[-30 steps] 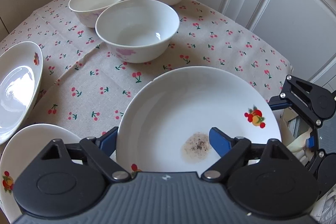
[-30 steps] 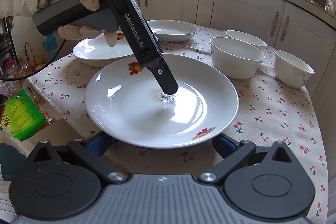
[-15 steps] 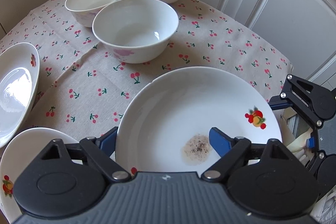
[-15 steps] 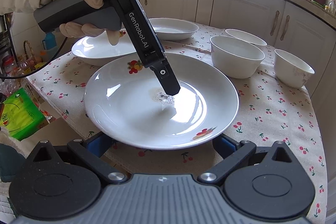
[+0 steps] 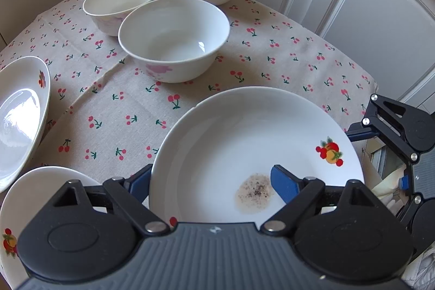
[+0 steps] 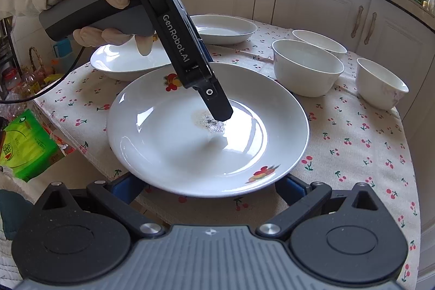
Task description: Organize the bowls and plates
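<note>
A white plate (image 5: 244,143) with fruit prints and a brown speckled stain (image 5: 254,193) lies on the cherry tablecloth near the table edge; it also shows in the right wrist view (image 6: 168,143). My left gripper (image 5: 210,182) is shut on the plate's rim, one blue finger (image 5: 282,182) on top by the stain, the other under the rim. My right gripper (image 6: 206,188) is open at the plate's near edge, its blue fingers low on either side below the rim. Three white bowls (image 5: 174,37) stand beyond.
Two more fruit-print plates sit at the left: one (image 5: 19,113) by the far edge, one (image 5: 40,195) beside my left gripper. White cabinets (image 5: 380,18) surround the table. A green package (image 6: 24,146) lies below the table's left edge.
The left gripper and the plate it holds have tilted and shifted slightly; the bowls look a little lower in the left view. The right gripper has stayed open at the plate's edge.
</note>
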A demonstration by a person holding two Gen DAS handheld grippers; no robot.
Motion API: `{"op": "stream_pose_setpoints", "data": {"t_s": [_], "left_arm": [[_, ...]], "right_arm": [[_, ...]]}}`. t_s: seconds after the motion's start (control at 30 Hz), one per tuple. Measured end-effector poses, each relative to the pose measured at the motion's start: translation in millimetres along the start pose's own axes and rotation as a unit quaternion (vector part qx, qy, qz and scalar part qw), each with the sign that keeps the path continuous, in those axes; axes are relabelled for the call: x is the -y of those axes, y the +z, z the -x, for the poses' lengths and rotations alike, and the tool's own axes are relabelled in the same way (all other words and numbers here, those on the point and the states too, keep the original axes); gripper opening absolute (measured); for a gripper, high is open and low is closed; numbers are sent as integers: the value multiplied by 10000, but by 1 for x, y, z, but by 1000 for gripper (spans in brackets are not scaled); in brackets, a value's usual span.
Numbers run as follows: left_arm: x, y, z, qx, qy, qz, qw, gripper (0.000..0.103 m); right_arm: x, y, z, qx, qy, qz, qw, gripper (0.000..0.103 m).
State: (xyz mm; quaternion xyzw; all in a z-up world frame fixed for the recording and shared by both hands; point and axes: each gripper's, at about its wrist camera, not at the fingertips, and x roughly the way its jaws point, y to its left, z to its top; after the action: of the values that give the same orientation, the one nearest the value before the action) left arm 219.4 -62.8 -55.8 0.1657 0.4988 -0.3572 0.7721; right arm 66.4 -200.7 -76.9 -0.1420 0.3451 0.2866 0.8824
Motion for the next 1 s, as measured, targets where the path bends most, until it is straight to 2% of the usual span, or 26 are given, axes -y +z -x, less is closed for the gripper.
{"op": "stream_pose_setpoints", "data": {"t_s": [0.37,1.0], "left_arm": [[-5,4,0,-106,-256,38,9996,89],[-6,0,12,105,-240,151,9995,89]], "right_arm": [[1,1,-2,-93,-35,33,9999,103],[0,13,1,-168,-182,217,9995,103]]}}
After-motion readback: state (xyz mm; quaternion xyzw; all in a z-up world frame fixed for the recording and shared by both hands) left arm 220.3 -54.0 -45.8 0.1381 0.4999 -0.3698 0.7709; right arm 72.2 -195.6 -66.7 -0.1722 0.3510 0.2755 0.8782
